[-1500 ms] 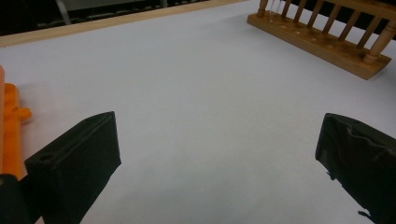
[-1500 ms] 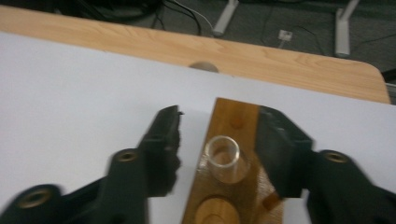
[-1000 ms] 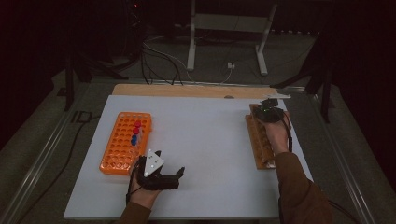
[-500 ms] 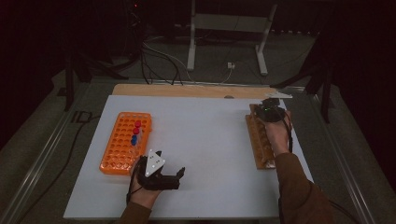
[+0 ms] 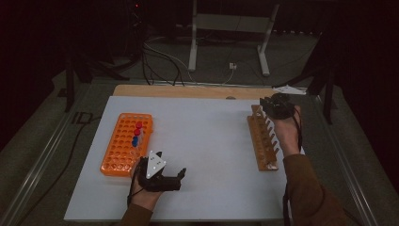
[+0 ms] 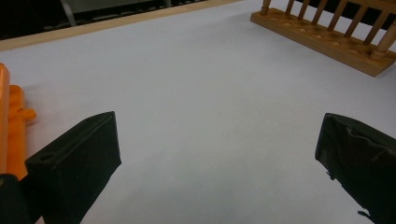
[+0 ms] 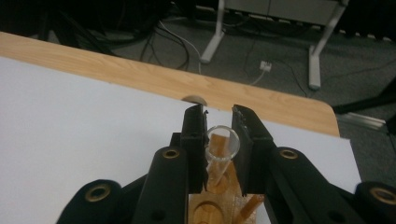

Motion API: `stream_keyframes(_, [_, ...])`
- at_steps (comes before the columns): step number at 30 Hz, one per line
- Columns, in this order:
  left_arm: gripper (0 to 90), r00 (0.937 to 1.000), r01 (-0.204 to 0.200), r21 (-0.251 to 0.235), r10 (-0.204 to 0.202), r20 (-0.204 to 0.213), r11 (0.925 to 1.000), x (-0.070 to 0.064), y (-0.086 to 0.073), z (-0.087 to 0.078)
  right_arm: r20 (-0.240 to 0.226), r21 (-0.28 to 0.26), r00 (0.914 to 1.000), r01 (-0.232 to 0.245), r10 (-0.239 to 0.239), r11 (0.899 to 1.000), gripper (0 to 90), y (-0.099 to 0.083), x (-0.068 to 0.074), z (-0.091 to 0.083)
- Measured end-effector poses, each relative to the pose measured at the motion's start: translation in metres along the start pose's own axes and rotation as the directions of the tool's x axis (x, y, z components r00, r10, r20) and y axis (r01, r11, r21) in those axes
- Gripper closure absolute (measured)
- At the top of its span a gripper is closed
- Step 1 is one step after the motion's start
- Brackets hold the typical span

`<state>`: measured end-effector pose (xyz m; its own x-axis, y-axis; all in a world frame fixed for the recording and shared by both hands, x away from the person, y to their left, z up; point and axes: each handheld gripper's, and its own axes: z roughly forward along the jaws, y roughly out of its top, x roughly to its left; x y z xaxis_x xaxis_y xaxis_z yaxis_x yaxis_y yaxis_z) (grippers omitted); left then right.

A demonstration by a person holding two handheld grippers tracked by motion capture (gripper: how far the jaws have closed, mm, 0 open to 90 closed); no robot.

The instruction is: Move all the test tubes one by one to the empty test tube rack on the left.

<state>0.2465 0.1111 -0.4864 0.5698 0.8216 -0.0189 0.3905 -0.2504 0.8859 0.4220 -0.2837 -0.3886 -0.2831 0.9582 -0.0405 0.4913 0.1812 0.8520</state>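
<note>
a: where's the right gripper (image 7: 218, 147) seen?

b: at approx 2 o'clock on the white table (image 5: 211, 141) in the high view, over the far end of the wooden test-tube rack (image 5: 263, 139). its jaws are closed to a narrow gap, and a clear glass test tube (image 7: 221, 148) is pinched between them just below the open rim. the tube is held upright w/ a slight tilt; its lower end is seen against the rack's top board, above the holes. whether it's seated in a hole can't be told.

a: and the left gripper (image 5: 181, 175)?

b: found at approx 7 o'clock, near the front edge, low over the bare table. its jaws are spread wide, w/ nothing gripped; blank white surface is seen between them in the left gripper view.

a: other items?

b: an orange plastic tube rack (image 5: 126, 143) is set at 9 o'clock, just beside the left hand. a few capped tubes (image 5: 137, 133), red and blue, are stood in its right-hand rows. the wooden rack is well apart from it, at 3 o'clock.
</note>
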Motion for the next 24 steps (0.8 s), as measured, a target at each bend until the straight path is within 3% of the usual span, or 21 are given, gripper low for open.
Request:
stream_keyframes(11, [0.7, 0.9999, -0.011, 0.007, 0.011, 0.000, 0.9999, -0.002, -0.001, 0.003, -0.107, -0.035, 0.9935, 0.035, -0.038, 0.999, 76.3, -0.006, 0.023, -0.019])
stream_keyframes(18, [0.7, 0.9998, -0.018, 0.010, 0.018, -0.002, 0.9998, -0.003, -0.001, 0.004, -0.191, -0.046, 0.9812, 0.020, -0.028, 0.999, 76.3, -0.022, 0.043, -0.026])
stream_keyframes(24, [0.7, 0.9998, -0.018, 0.008, 0.018, -0.005, 0.9998, -0.003, -0.001, 0.004, -0.245, -0.048, 0.9679, 0.046, -0.056, 0.998, 76.3, -0.035, 0.058, -0.034])
